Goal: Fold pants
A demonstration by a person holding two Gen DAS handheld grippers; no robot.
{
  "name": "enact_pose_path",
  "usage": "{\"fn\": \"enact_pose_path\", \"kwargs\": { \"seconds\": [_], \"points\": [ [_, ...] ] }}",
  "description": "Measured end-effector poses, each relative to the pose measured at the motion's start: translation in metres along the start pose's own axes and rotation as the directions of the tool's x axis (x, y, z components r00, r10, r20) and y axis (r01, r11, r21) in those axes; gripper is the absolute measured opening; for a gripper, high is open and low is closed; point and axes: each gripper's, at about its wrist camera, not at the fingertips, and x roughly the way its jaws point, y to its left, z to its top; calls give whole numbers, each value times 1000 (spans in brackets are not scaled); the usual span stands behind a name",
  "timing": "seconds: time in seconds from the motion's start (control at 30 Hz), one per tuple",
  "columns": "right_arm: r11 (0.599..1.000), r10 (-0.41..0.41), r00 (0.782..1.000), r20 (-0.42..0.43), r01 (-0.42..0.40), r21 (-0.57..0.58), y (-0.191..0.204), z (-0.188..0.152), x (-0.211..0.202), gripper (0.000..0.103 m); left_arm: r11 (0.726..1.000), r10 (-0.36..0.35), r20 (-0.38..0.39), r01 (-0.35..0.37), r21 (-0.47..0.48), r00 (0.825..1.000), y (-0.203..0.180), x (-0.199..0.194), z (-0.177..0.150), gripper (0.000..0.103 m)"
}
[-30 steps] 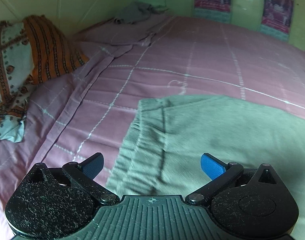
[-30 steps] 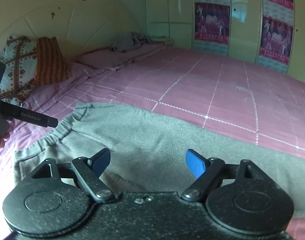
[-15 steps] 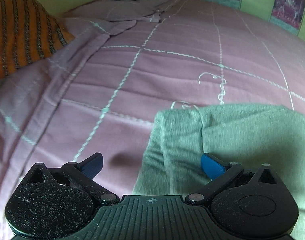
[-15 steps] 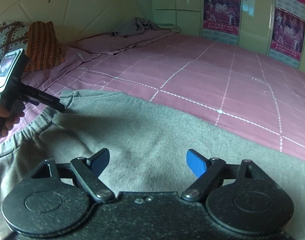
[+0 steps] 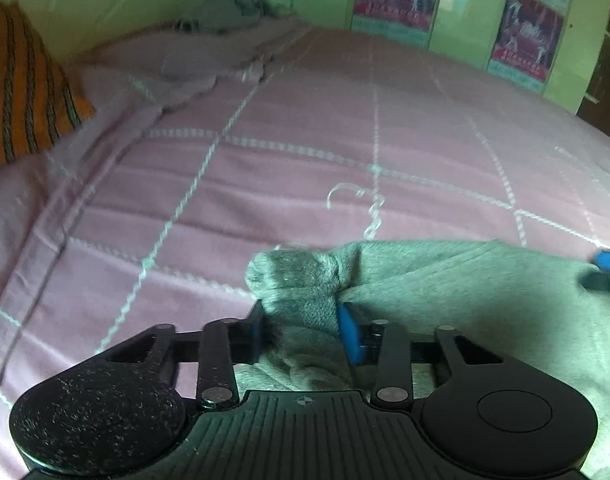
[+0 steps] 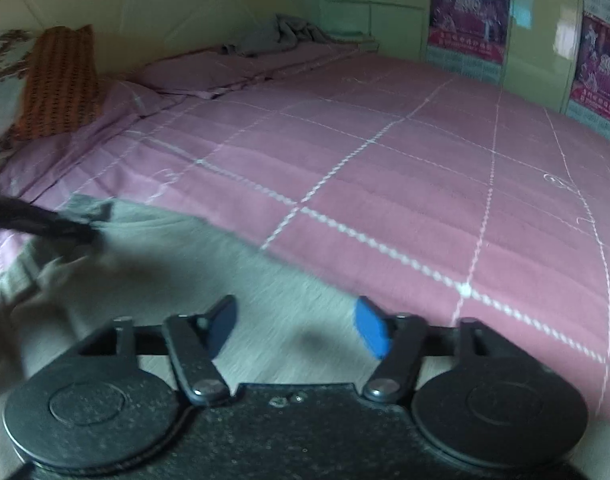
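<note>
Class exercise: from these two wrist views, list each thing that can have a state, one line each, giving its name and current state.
Left gripper: fingers just closed, pinching a bunched corner of the pants.
Right gripper: part open, just been closing, nothing gripped, over the pants.
Pants: spread on the bed, one corner gathered.
Bedsheet: mostly smooth.

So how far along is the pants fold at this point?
Barely started. The grey pants lie spread on the pink bedsheet, with no fold visible. The left gripper has just closed on a bunched corner of the fabric. The right gripper has just been closing over the cloth, gripping nothing yet. Its grasp and every fold remain.
</note>
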Motion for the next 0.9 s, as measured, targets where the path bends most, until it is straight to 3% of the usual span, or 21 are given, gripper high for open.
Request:
{"fn": "enact_pose_path", "kwargs": {
  "seconds": [0.13, 0.27, 0.3, 0.33, 0.37, 0.43, 0.57, 0.73, 0.9],
  "points": [
    [1000, 4, 999, -33, -4, 2, -9, 13, 21, 55, 999, -21, 38, 19, 44, 999, 2, -22, 2, 20],
    [995, 36, 991, -125, -48, -89, -2, 12, 43, 56, 995, 4, 9, -5, 102, 1000, 2, -27, -3, 15],
    [990, 70, 987, -142, -86, -109, 1, 11, 43, 41, 995, 8, 5, -9, 98, 1000, 3, -26, -3, 15],
    [987, 95, 984, -150, -113, -115, 4, 10, 41, 19, 996, 7, 1, -7, 88, 1000, 4, -26, -3, 15],
    [985, 109, 982, -155, -128, -116, 7, 9, 37, 12, 997, 3, 0, -3, 76, 1000, 4, -27, -2, 15],
    [983, 110, 983, -148, -130, -131, 12, 4, 27, 7, 998, -8, -3, 8, 67, 1000, 3, -29, -4, 15],
    [981, 140, 988, -66, -147, -125, 21, -8, -14, 6, 997, -77, -5, 77, 16, 997, 6, -36, -6, 14],
    [969, 181, 983, 13, -176, -172, 39, -32, -85, 6, 990, -111, -4, 111, 85, 994, -2, -64, -21, 12],
    [947, 234, 972, -1, -228, -228, 69, -83, -154, 6, 991, -114, -7, 114, 71, 993, -3, -98, -44, 12]
  ]
}}
